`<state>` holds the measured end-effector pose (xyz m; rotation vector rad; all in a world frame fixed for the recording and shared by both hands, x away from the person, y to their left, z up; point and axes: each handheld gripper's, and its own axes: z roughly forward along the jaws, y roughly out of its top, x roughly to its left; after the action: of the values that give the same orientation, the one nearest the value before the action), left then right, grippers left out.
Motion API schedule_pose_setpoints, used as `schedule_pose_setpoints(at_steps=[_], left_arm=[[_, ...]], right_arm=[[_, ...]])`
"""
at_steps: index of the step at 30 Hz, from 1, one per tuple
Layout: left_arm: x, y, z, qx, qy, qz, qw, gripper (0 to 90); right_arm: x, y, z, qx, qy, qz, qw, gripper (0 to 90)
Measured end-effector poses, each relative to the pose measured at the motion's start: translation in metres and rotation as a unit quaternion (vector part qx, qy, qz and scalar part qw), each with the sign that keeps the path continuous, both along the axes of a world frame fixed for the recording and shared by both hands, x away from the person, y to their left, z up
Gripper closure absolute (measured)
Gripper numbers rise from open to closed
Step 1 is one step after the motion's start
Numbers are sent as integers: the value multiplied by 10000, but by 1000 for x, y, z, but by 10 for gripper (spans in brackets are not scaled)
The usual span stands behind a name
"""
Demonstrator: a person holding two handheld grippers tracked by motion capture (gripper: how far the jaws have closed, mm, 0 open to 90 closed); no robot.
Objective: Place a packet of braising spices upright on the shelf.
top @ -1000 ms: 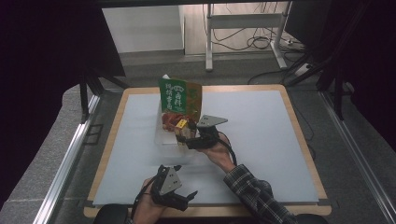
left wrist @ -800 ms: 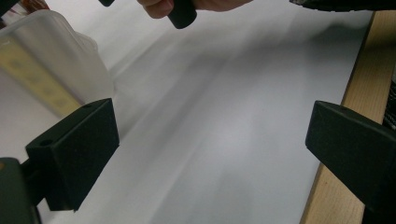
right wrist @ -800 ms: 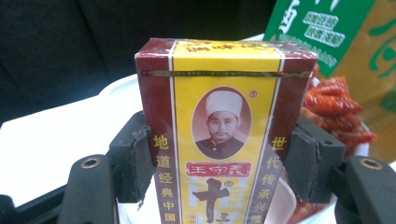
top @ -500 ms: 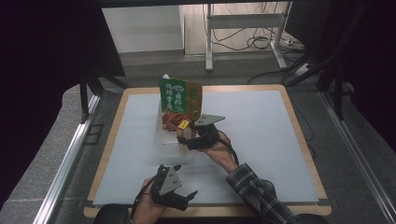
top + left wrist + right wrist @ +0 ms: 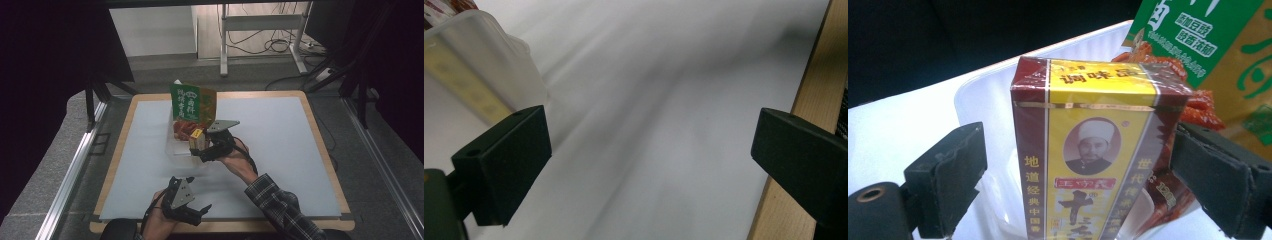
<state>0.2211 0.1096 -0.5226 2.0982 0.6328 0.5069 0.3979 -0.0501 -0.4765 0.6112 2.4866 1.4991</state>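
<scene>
As the right tongs let go, a yellow-and-maroon seasoning box stands upright in a clear plastic tub a little toward the far-left corner of the table. Their jaws have just been opening: in the right gripper view the left pad stands clear of the box with a gap showing, while the right pad sits very near the box's other side, contact there too close to call. The box remains between the jaws but looks to rest on its own at the tub's near end. Behind it, a green-and-orange snack pouch leans upright at the tub's far end, with a red packet lying between pouch and box.

Near the table's front edge, the left tongs hang open and empty, well apart from the tub; the left gripper view shows bare white mat between their pads and a corner of the tub off to one side.

Judging by how things lie, the packing is well along: three items appear to be in the tub, and the box seems freshly placed. What looks left is for the right hand to draw back without tipping the box. No further loose goods are visible on the table.
</scene>
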Motion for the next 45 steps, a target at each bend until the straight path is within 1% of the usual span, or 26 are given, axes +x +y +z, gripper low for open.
schedule_pose_setpoints(at_steps=[3,6,11,15,20,21,23,26,27,33,39,40,43,44,45], left_arm=[[0,0,0,7,-3,-5,10000,23],[0,0,0,2,-1,3,10000,23],[0,0,0,4,6,19,10000,23],[0,1,0,-8,2,27,10000,23],[0,1,1,-76,-1,-17,10000,22],[0,1,1,-47,-12,-16,10000,22],[0,2,1,-59,-2,-15,10000,22],[0,2,1,-56,-2,-12,10000,22],[0,1,0,-96,0,-3,10000,22],[1,1,0,-51,10,-26,10000,22],[1,1,0,-53,18,-23,10000,22],[1,1,0,-53,18,-23,10000,22],[1,1,0,-40,21,-23,10000,22],[1,0,0,-76,24,-10,10000,22],[1,1,0,-47,21,-18,10000,22]], right_arm=[[0,-3,2,-10,47,3,10000,67],[-1,-7,3,-103,52,-24,9999,59],[-2,-14,6,-167,95,-17,9998,52],[-6,-20,8,-251,139,4,9996,51],[-11,-29,10,-324,116,4,9994,51],[-12,-31,10,-330,127,-6,9994,51],[-14,-37,11,-358,157,-5,9992,51],[-16,-45,11,-405,145,-41,9991,51],[-17,-48,12,-419,157,-60,9990,51],[-21,-66,12,-531,159,-154,9983,51],[-27,-85,10,-647,149,-271,9974,51],[-27,-85,10,-647,149,-271,9974,51],[-30,-100,8,-677,156,-406,9968,49],[-31,-103,8,-682,163,-430,9966,46],[-31,-106,7,-698,163,-459,9964,42]])
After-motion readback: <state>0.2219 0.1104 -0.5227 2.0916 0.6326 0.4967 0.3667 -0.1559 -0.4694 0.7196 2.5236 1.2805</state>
